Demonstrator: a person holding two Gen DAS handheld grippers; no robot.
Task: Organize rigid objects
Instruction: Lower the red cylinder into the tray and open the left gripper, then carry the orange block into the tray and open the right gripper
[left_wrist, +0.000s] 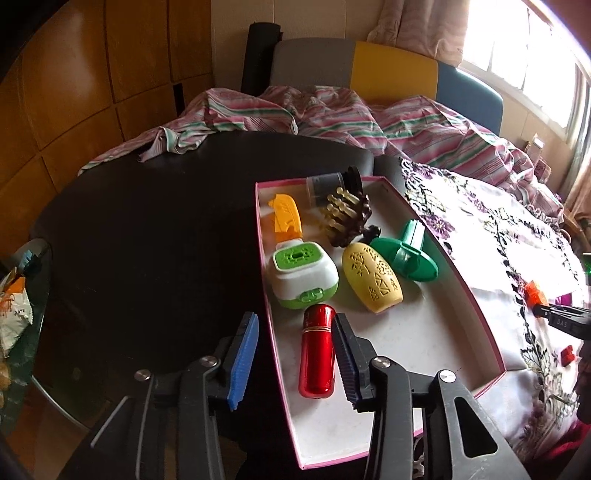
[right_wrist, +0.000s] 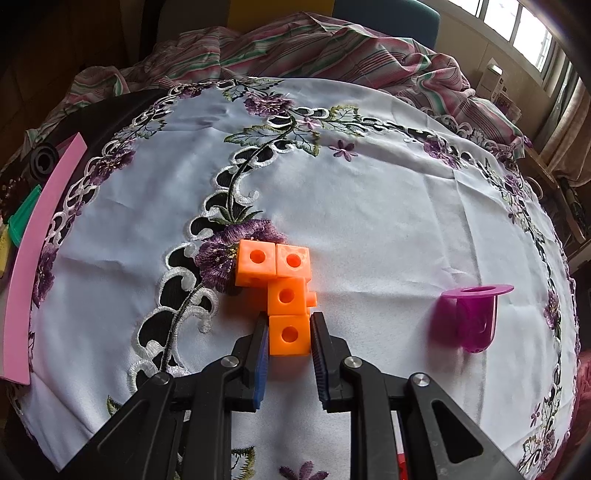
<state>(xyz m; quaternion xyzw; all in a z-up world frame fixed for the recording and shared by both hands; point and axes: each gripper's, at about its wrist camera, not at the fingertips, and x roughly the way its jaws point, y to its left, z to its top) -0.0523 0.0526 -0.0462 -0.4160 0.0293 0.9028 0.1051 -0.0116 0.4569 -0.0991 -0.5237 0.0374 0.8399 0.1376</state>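
Left-hand tongs (left_wrist: 295, 354), seen from the left wrist camera, stand wide open over the near corner of a shallow pink-edged cardboard tray (left_wrist: 443, 266), straddling its left wall: one blue-padded finger hangs outside over the black table (left_wrist: 147, 221), the other lies inside, just beside a glossy red metal cylinder (left_wrist: 318, 352). They grip nothing. Seven things sit in the tray: the one red cylinder, one white-and-green plastic box (left_wrist: 303, 278), one pale yellow perforated oval case (left_wrist: 371, 278), one green plastic stamp-like piece (left_wrist: 406, 254), one yellow plastic clip-shaped tool (left_wrist: 286, 218), one brown comb-like massager with amber pegs (left_wrist: 349, 218), and one clear jar with a dark lid (left_wrist: 332, 188). A white cloth embroidered with purple flowers (left_wrist: 480, 229) lies right of the tray, and a crumpled striped sheet (left_wrist: 332, 114) lies beyond the table.

From the right wrist camera, the right-hand tongs (right_wrist: 288, 334) stand partly open, one finger on either side of the nearest cube of an orange plastic block cluster (right_wrist: 284, 291), four linked cubes resting on the embroidered cloth (right_wrist: 369, 184). Whether the pads actually press that cube I cannot tell. One translucent purple plastic cup with a flat rim (right_wrist: 472, 317) stands well apart to the right. The tray's pink wall (right_wrist: 40, 240) curves along the left edge.
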